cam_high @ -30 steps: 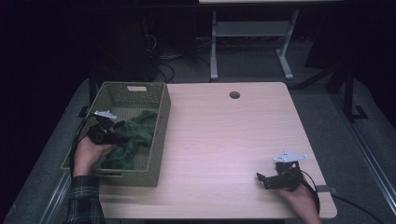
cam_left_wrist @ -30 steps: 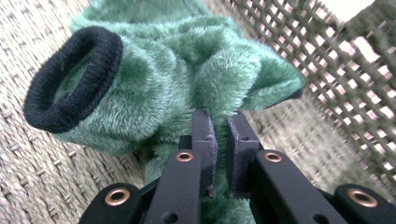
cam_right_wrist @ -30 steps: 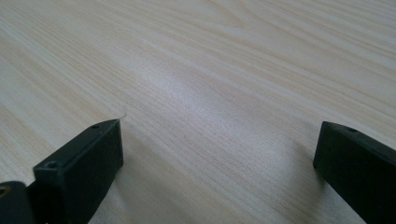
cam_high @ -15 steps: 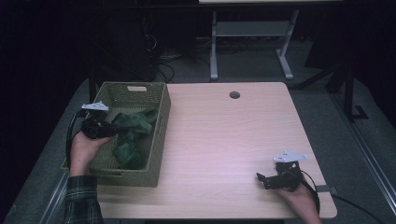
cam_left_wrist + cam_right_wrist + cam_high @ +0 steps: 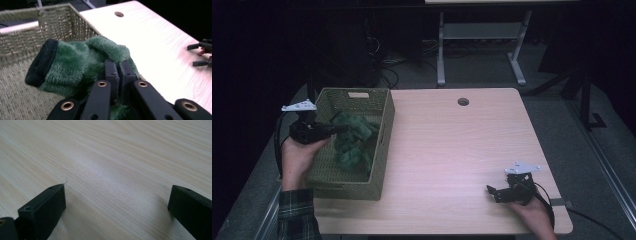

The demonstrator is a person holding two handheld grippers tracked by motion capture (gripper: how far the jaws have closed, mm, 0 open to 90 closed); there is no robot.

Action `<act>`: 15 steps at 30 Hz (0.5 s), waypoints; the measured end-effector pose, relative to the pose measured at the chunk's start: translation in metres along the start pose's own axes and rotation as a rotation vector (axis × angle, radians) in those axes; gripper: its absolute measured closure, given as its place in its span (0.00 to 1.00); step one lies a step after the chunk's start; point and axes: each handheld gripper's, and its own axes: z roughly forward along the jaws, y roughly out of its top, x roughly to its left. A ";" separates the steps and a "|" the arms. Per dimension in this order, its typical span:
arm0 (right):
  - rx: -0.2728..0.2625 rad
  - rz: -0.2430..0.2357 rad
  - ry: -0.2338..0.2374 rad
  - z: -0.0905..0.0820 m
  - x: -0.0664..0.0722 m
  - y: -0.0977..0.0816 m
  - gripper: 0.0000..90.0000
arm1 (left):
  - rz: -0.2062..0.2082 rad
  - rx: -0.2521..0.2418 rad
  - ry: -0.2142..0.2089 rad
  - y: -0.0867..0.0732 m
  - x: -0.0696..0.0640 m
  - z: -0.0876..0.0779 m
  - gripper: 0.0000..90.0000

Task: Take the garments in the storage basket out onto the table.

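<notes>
I am lifting a green fleece (image 5: 82,60) out of the basket (image 5: 384,120) with my left gripper (image 5: 119,72), its fingers just having closed and now clamped together on a fold of the pile. Most of the fleece is trailing inside the basket. The bite looks thin, so the fleece could be slipping free or snagging the weave. My right gripper (image 5: 493,192) is resting on the worktop (image 5: 452,145), fingers apart, empty.
</notes>
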 end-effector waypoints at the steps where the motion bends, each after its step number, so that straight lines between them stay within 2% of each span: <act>1: 0.000 0.000 0.000 0.000 0.000 0.000 0.01 | 0.000 0.000 0.000 0.000 0.000 0.000 0.97; 8: 0.000 0.002 -0.002 0.000 0.000 0.000 0.01 | 0.005 -0.025 -0.021 0.012 -0.006 -0.012 0.97; 15: -0.002 0.009 -0.006 0.000 0.001 0.000 0.01 | 0.045 -0.060 -0.054 0.036 -0.014 -0.025 0.97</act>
